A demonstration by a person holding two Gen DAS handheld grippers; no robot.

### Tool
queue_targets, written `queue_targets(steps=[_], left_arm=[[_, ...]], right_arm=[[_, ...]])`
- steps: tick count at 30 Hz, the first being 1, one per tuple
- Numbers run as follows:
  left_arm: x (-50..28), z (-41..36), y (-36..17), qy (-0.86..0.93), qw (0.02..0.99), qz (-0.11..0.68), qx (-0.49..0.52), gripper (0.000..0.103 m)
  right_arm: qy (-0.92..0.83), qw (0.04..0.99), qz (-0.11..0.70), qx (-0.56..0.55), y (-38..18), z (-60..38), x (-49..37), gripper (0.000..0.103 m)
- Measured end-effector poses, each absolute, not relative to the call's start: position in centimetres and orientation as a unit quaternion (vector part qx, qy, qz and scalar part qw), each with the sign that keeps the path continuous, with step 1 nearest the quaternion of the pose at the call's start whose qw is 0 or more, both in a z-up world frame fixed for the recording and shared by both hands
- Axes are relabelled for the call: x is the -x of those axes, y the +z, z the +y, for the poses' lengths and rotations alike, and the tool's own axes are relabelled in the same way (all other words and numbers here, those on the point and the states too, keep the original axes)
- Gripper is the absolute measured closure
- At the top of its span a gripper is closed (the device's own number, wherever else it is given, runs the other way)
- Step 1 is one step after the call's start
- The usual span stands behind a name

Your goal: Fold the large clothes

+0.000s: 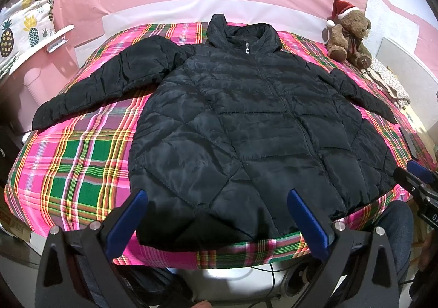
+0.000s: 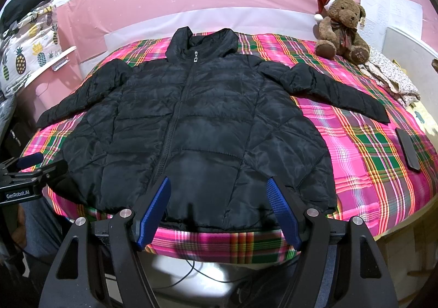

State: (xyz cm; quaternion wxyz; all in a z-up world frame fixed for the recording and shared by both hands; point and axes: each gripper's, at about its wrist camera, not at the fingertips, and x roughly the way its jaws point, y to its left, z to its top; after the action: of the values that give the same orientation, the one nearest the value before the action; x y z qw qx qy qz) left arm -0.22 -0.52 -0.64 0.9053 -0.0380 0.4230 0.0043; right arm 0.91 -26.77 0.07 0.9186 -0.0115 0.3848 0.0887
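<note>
A black quilted puffer jacket lies flat, zipped and front up on a plaid bed cover, with both sleeves spread outward and the hood toward the far wall. My left gripper is open and hovers over the jacket's hem on its left side, its blue pads holding nothing. My right gripper is open as well, above the hem right of the zipper, with nothing between its blue pads. Each gripper shows at the edge of the other's view.
A brown teddy bear in a red Santa hat sits at the bed's far right corner, beside crumpled floral cloth. A dark flat phone-like object lies near the right edge. A pineapple-print pillow rests at far left. Cables run under the bed's front.
</note>
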Motion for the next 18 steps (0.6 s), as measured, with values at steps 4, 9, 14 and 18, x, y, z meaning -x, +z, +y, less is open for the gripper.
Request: queue_targets(steps=[4, 9, 14, 18], left_arm=[[0.19, -0.50, -0.64, 0.004, 0.905, 0.424, 0.038, 0.000], [0.19, -0.49, -0.73, 0.004, 0.905, 0.424, 0.038, 0.000], [0.24, -0.51, -0.77, 0.005, 0.905, 0.424, 0.038, 0.000], [0.22, -0.51, -1.18, 0.006, 0.903, 0.427, 0.038, 0.000]], right_arm=[[0.088, 0.919, 0.385, 0.012, 0.11, -26.74, -0.92, 0.031], [0.088, 0.919, 0.385, 0.012, 0.04, -26.69, -0.99, 0.031], [0.089, 0.918, 0.385, 0.012, 0.04, -26.41, -1.14, 0.031], [0.090, 0.918, 0.387, 0.013, -0.05, -26.66, -1.09, 0.031]])
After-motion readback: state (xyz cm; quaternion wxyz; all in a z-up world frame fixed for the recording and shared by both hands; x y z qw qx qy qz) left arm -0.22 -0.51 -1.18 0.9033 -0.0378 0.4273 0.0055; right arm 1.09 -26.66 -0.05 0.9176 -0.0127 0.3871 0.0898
